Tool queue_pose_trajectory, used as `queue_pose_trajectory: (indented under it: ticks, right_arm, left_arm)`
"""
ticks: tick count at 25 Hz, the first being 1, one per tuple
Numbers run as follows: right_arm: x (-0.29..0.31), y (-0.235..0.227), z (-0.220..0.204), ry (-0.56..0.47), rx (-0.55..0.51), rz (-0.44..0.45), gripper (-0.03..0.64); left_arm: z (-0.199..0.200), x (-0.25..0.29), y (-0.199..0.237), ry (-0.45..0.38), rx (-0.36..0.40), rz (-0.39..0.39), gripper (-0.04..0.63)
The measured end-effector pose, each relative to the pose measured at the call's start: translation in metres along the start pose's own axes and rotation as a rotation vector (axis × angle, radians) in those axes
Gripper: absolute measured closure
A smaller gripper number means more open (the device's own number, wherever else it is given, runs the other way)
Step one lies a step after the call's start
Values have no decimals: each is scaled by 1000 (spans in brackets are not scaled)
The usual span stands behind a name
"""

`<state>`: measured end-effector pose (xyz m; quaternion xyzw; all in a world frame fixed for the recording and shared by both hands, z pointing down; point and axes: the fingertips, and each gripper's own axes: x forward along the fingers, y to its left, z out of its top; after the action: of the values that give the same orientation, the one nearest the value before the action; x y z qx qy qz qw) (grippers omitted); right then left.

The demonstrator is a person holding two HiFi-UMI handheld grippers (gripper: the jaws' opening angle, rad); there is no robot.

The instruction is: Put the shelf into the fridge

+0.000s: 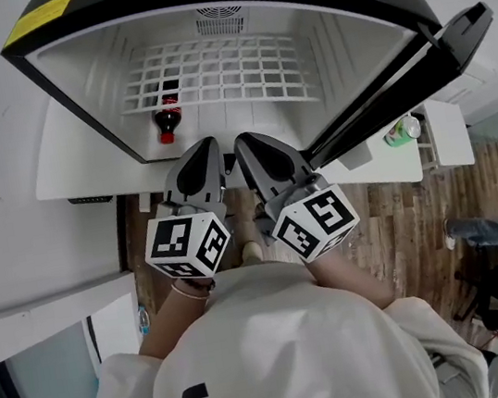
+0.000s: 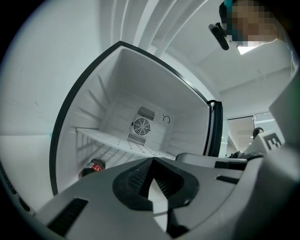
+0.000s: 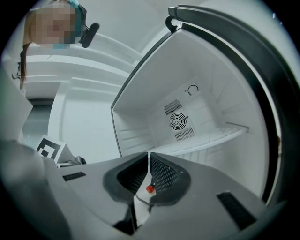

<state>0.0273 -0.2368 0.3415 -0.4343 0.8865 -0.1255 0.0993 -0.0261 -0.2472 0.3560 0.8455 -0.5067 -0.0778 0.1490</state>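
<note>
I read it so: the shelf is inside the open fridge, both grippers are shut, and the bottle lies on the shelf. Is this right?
Not quite: the bottle lies under the shelf, as the left gripper view shows. The rest holds: the shelf is inside the open fridge, and the left gripper and right gripper are shut.

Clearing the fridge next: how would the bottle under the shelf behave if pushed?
The bottle lies on its side, so it would likely roll. It looks dark, seemingly full, so probably heavy for its size.
</note>
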Motion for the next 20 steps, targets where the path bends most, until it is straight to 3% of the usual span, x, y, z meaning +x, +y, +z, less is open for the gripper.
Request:
queue_pose_trajectory:
  ticks: [5, 20]
  right_arm:
    - [-13, 18, -4, -10, 35, -47, 580]
    - [-87, 132, -31, -45, 19, -96, 579]
  left_arm:
    - [3, -24, -8, 15, 12, -42, 591]
    - [-2, -153, -26, 15, 20, -91, 591]
